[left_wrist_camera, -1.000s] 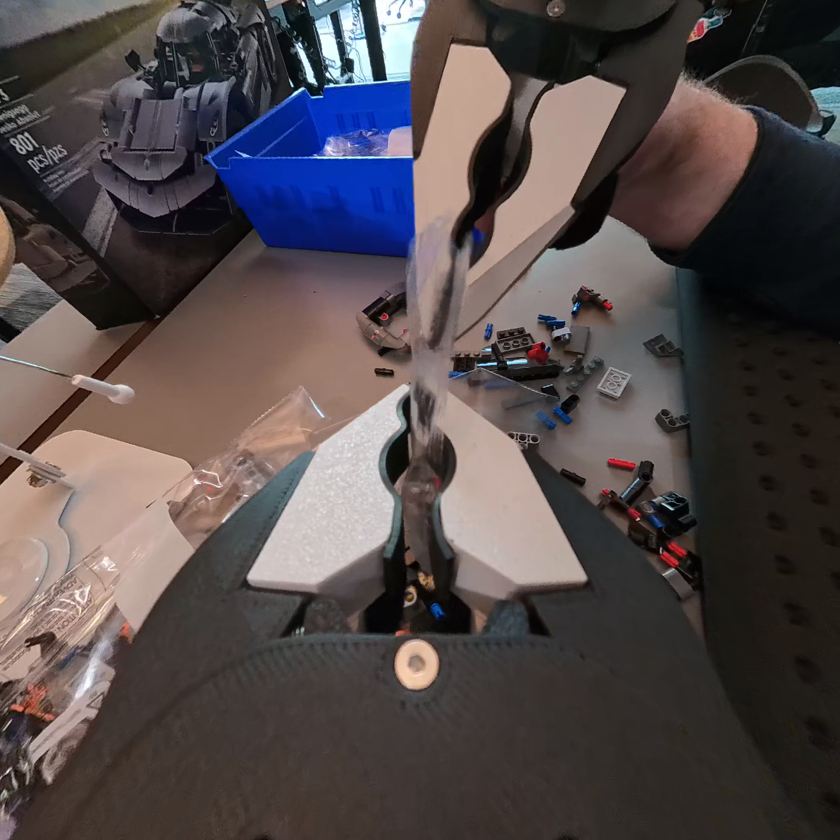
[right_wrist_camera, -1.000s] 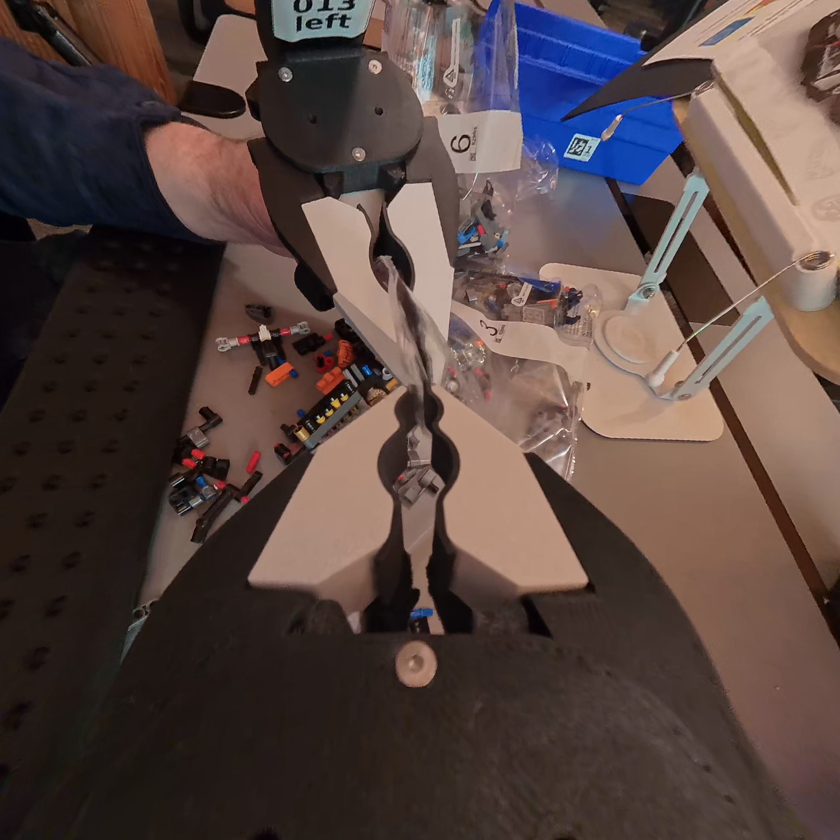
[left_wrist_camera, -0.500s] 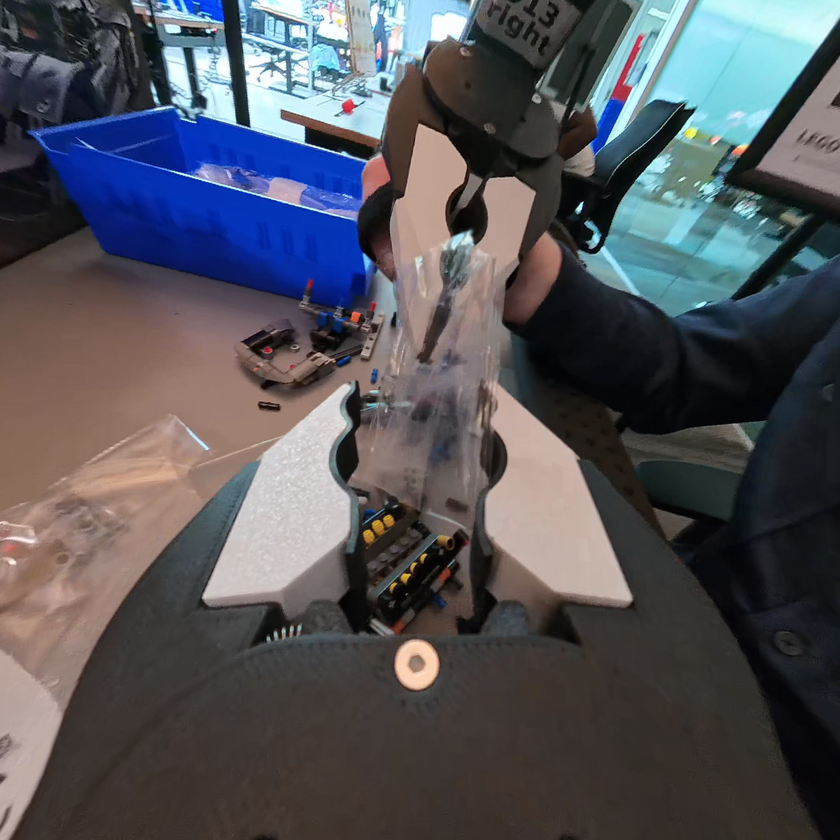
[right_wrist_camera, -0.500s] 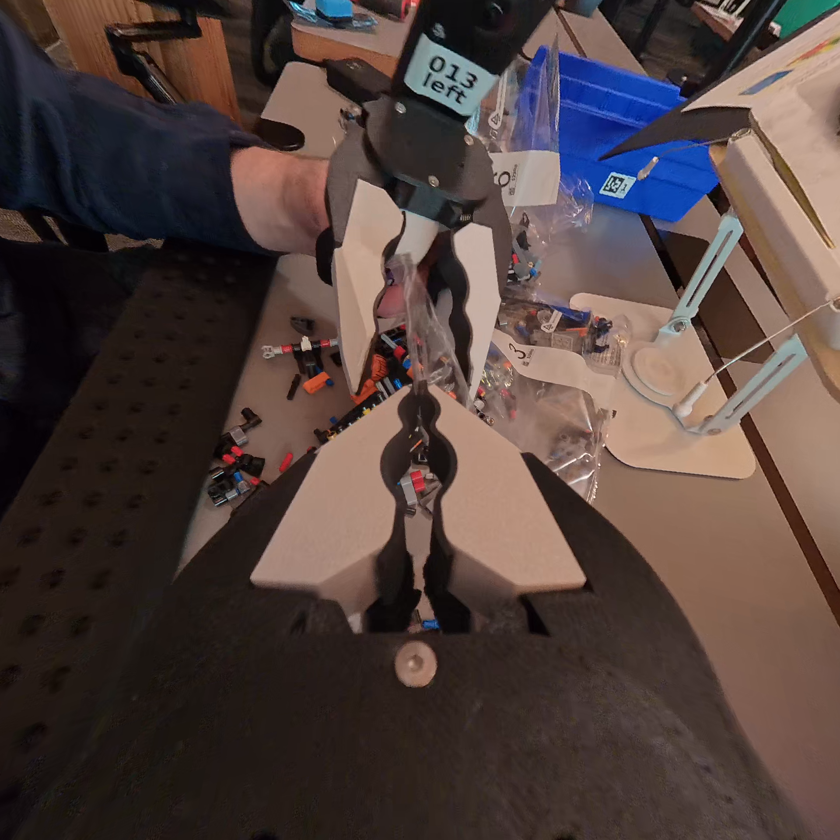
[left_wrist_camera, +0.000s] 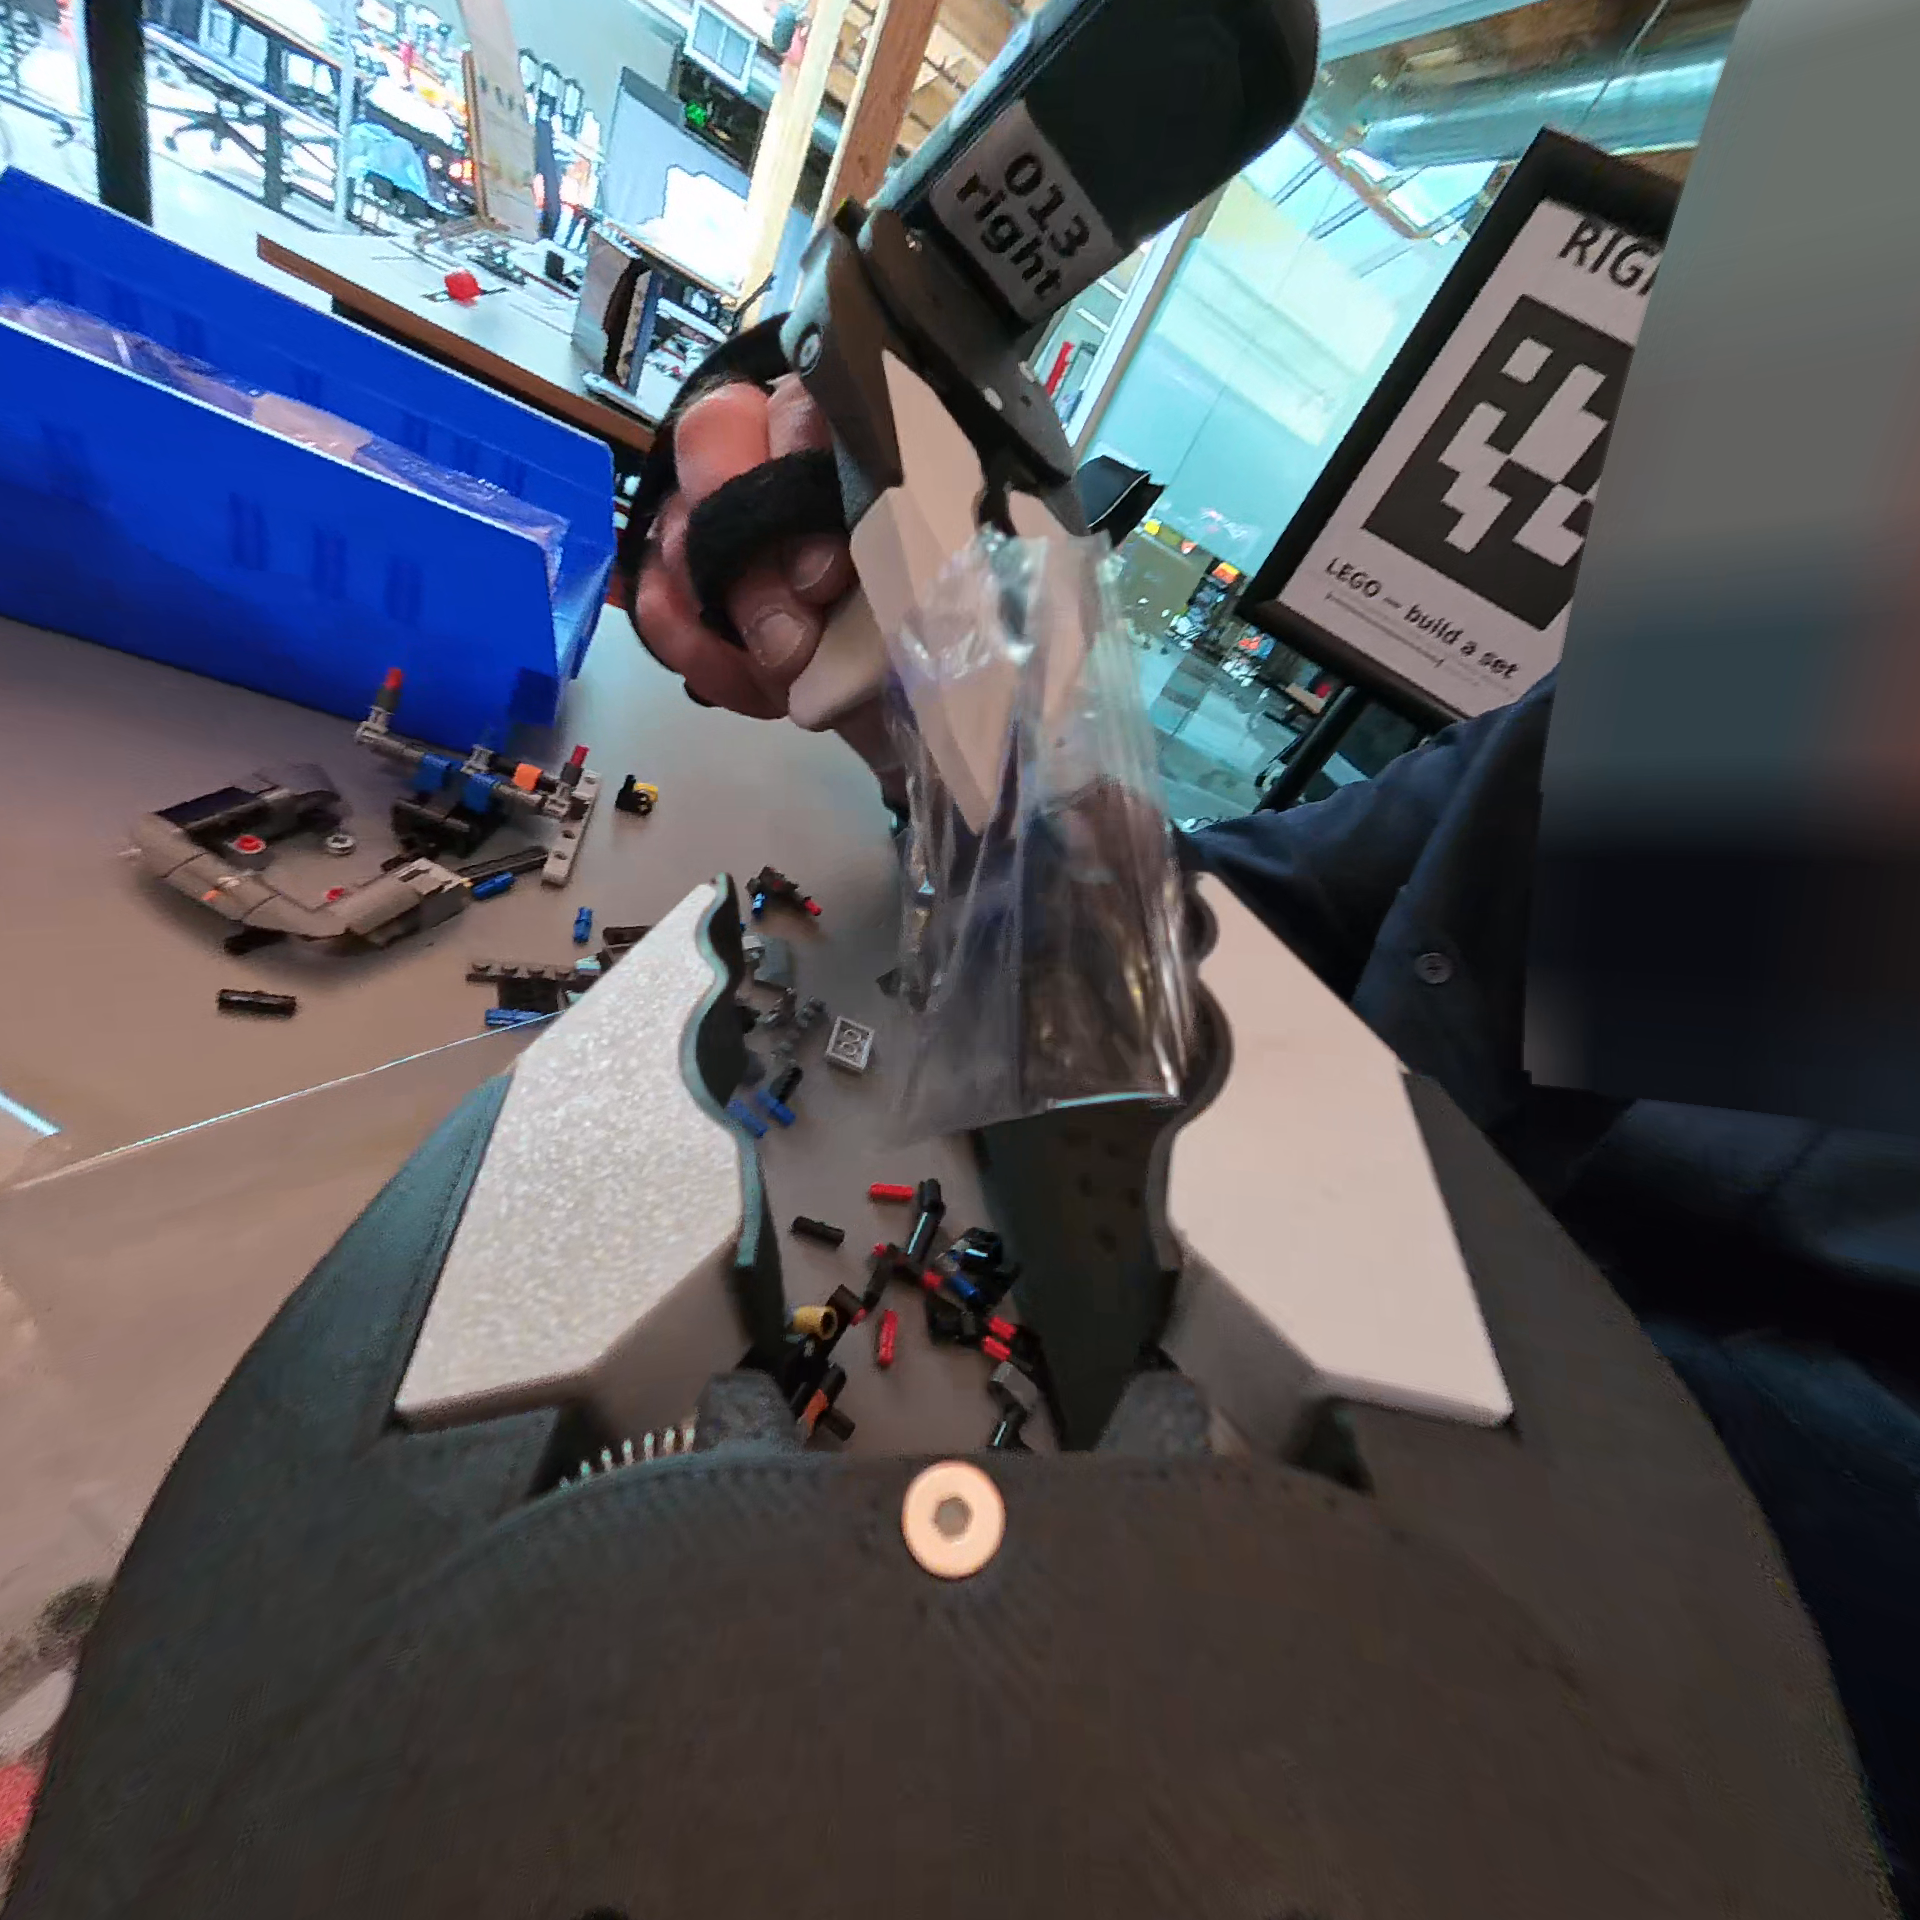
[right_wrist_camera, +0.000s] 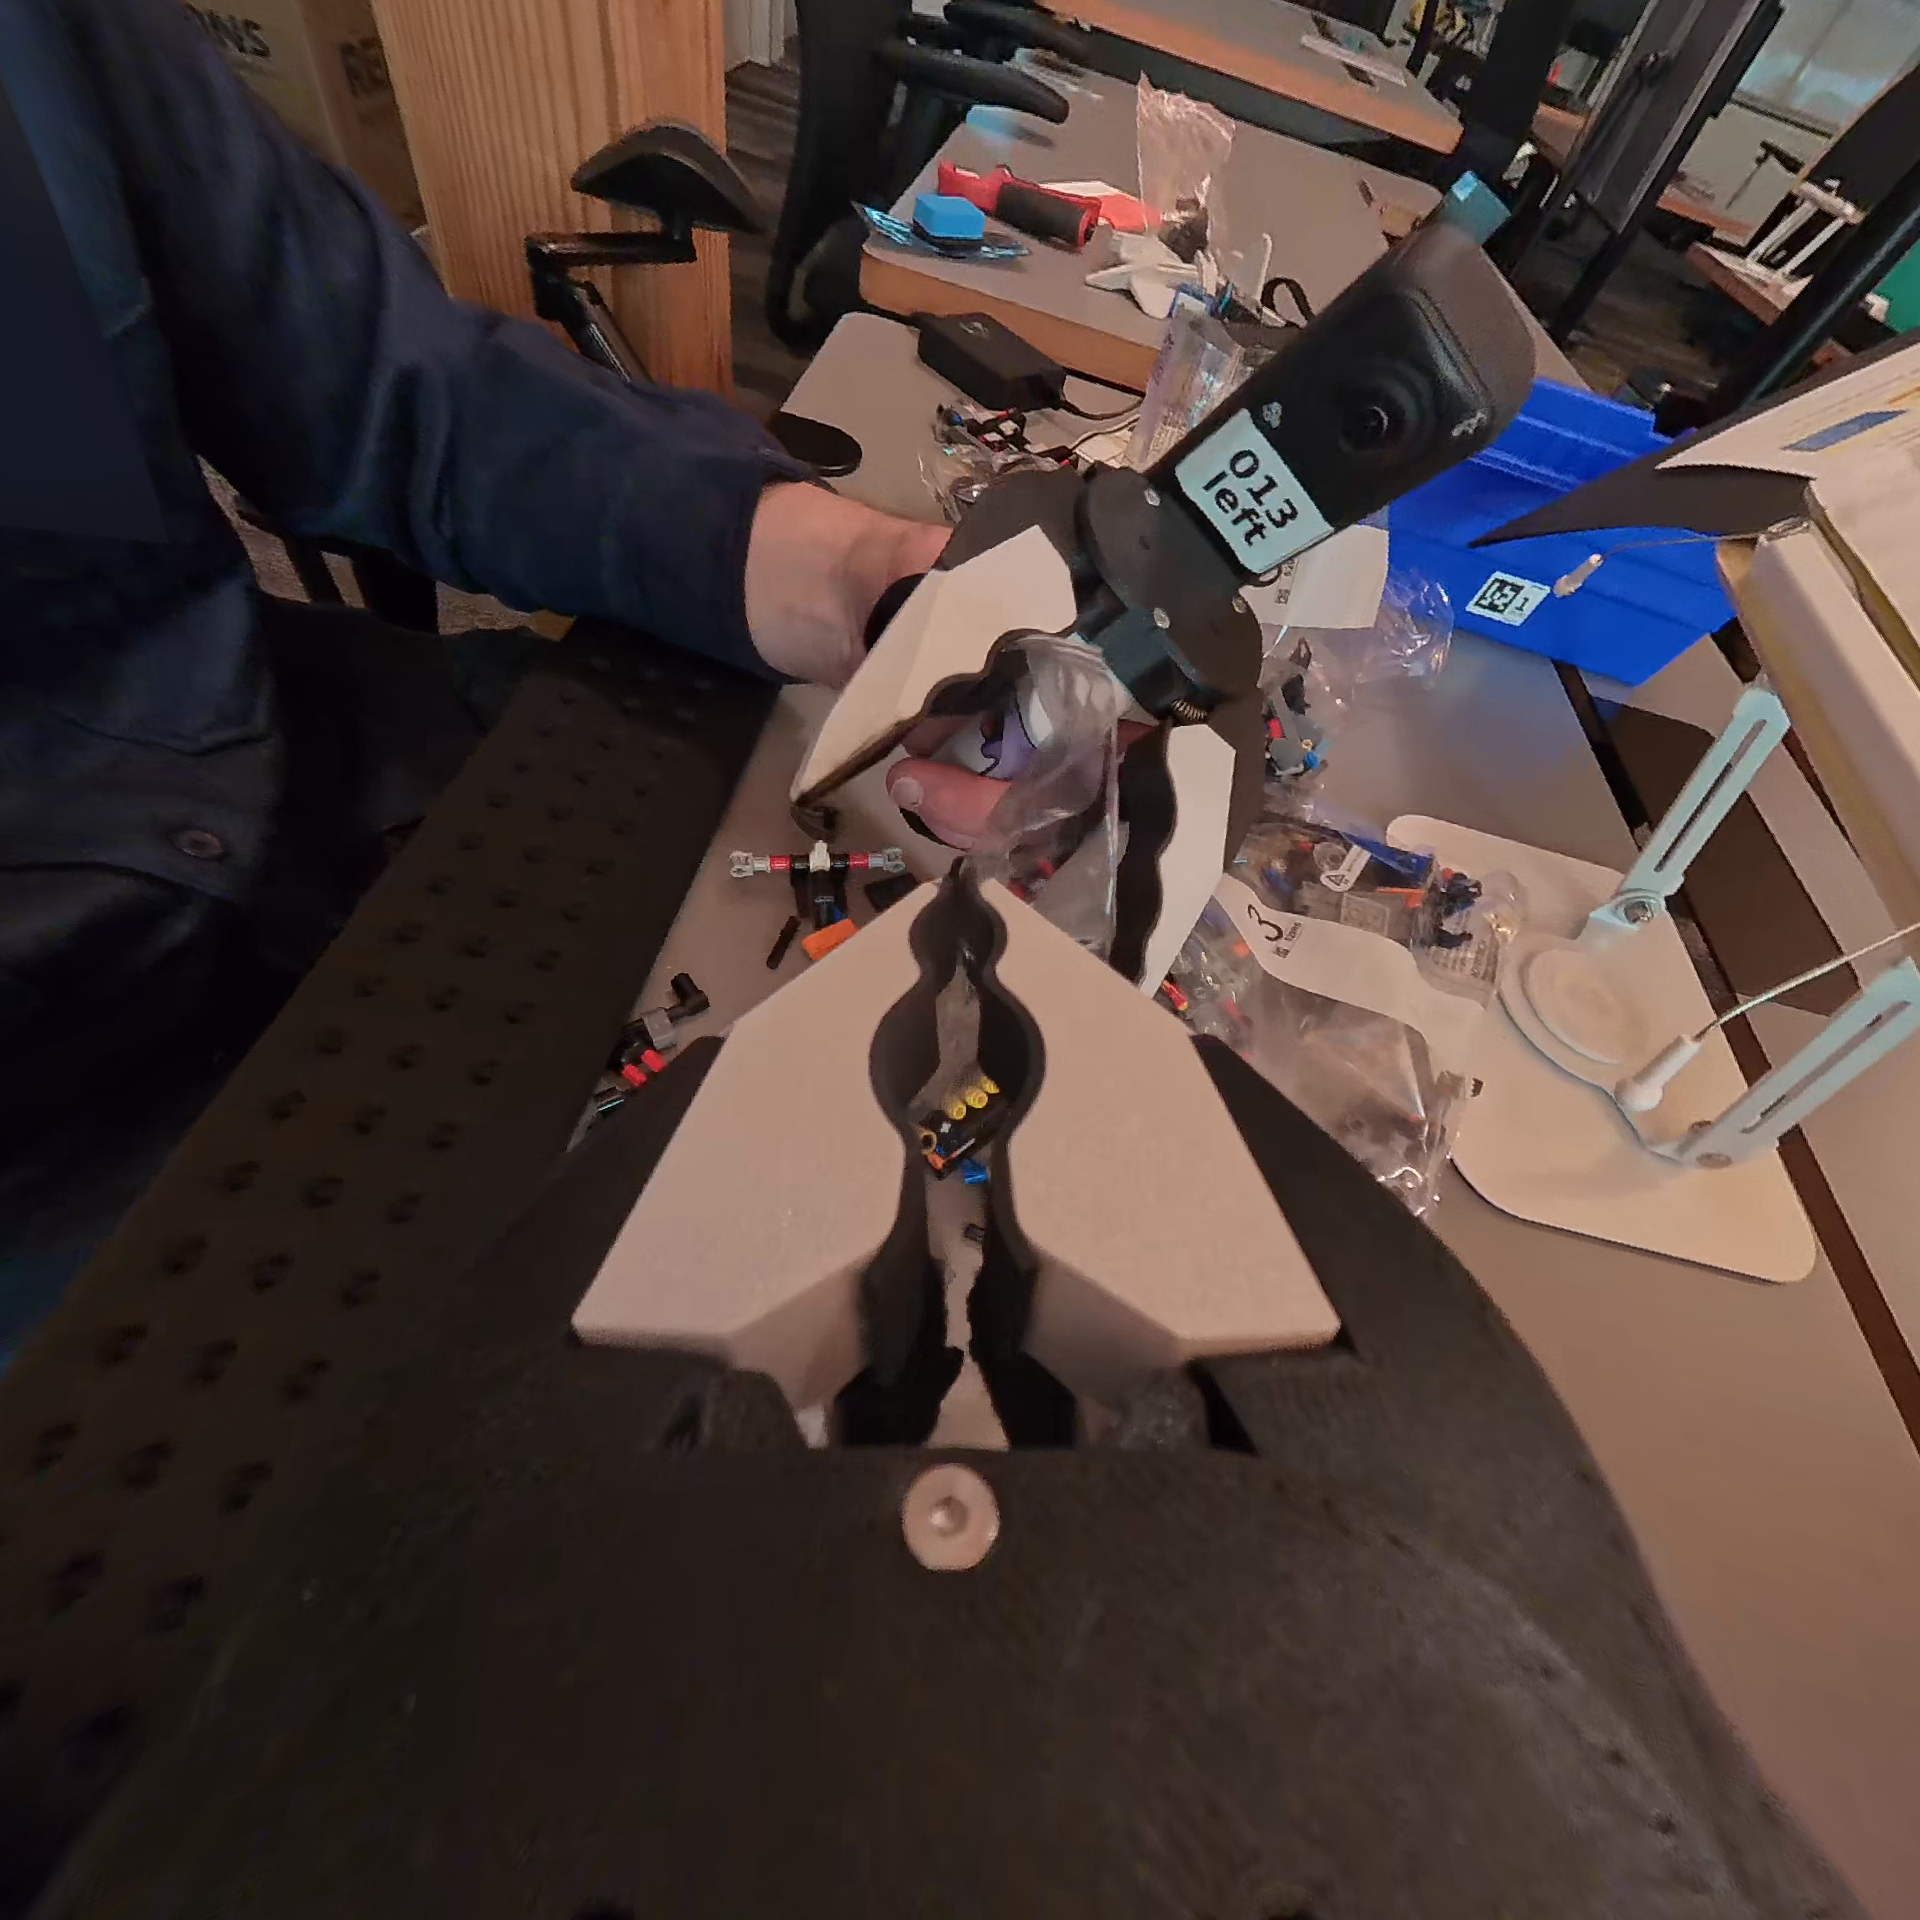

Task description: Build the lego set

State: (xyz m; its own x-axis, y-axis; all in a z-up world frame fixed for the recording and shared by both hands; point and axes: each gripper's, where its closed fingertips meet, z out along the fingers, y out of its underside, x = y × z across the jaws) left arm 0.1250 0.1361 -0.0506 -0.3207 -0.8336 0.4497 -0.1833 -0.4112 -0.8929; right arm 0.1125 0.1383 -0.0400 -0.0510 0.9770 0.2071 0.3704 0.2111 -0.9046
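My right gripper (right_wrist_camera: 961,883) is shut on the edge of a clear plastic parts bag (right_wrist_camera: 1049,748). In the left wrist view the bag (left_wrist_camera: 1039,883) hangs from the right gripper (left_wrist_camera: 894,748) above the table. My left gripper (left_wrist_camera: 956,904) is wide open, one jaw on each side of the bag and not gripping it. Its white fingers (right_wrist_camera: 914,644) show spread apart in the right wrist view. Loose small Lego pieces (left_wrist_camera: 914,1278) lie on the table below. A grey part-built assembly (left_wrist_camera: 291,862) lies to the left. What the bag holds is unclear.
A blue bin (left_wrist_camera: 260,520) stands at the back of the table. Numbered parts bags (right_wrist_camera: 1330,935), a white stand (right_wrist_camera: 1621,1091) and a cardboard box (right_wrist_camera: 1849,623) lie to the right. A black perforated mat (right_wrist_camera: 364,1039) borders the table. A short axle assembly (right_wrist_camera: 816,862) lies near it. The grippers are tip to tip, or close to it.
One second ago both grippers pinched the bag, stretched between them. My left gripper has let go and opened wide. The bag now hangs from my right gripper alone.
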